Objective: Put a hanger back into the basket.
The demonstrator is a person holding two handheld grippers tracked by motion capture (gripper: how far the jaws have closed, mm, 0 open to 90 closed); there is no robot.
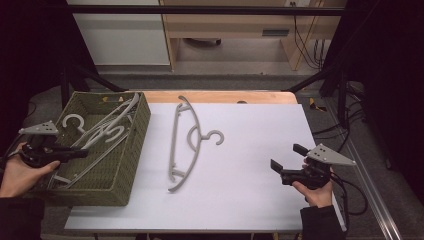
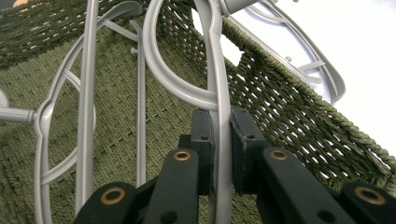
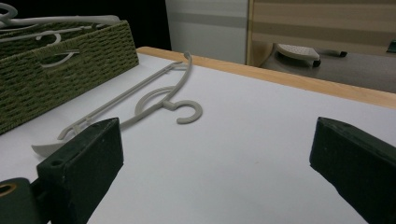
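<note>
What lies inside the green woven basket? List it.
Inside the green woven basket lie several grey plastic hangers; the left gripper clamps one. Their overlap hides the exact count.

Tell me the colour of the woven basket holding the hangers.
Olive green; the basket weave shows best in the left gripper view.

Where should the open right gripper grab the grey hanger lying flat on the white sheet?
Probably the straight bottom bar of the hanger, coming straight down from above. It lies flat, so only a top approach gets the jaws astride it; that bar is thin, straight and free of neighbours, with the basket apart to its left. The right gripper is open, beside the hook end.
</note>
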